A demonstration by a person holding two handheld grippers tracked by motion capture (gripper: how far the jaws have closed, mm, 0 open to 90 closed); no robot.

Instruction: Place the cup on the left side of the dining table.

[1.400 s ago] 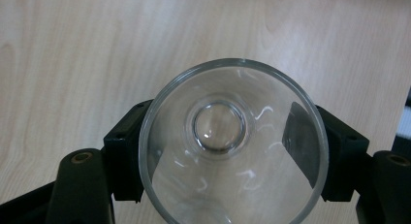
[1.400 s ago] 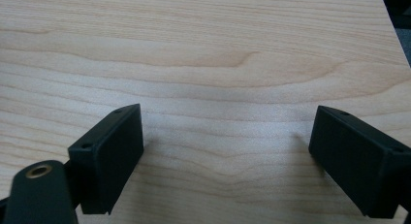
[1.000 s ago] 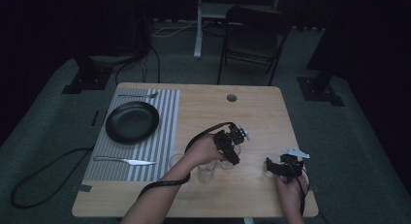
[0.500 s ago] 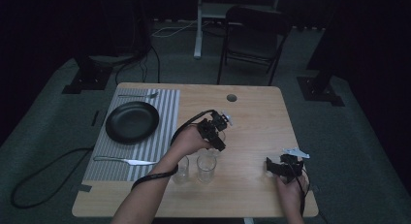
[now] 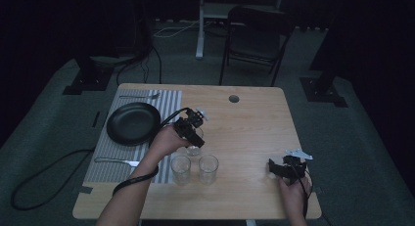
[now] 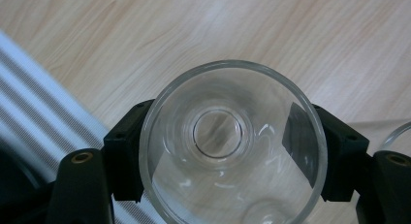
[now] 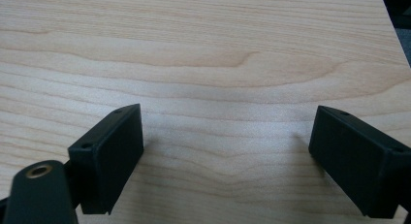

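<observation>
While the left gripper [image 5: 192, 133] clamped a clear round drinking glass [image 6: 231, 144] between its jaws, just right of the striped grey placemat [image 5: 172, 102] and beyond two more clear glasses [image 5: 195, 168], the right gripper [image 5: 284, 168] rested wide open on the pale wooden table [image 5: 244, 123], near its right edge.

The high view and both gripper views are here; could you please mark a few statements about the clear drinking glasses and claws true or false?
1. The left claw grips a clear drinking glass. True.
2. The right claw holds a glass. False: it is open over the bare wooden table.
3. Two more clear glasses stand side by side. True.
4. The round black plate lies on bare wood. False: it lies on the striped grey placemat.
</observation>
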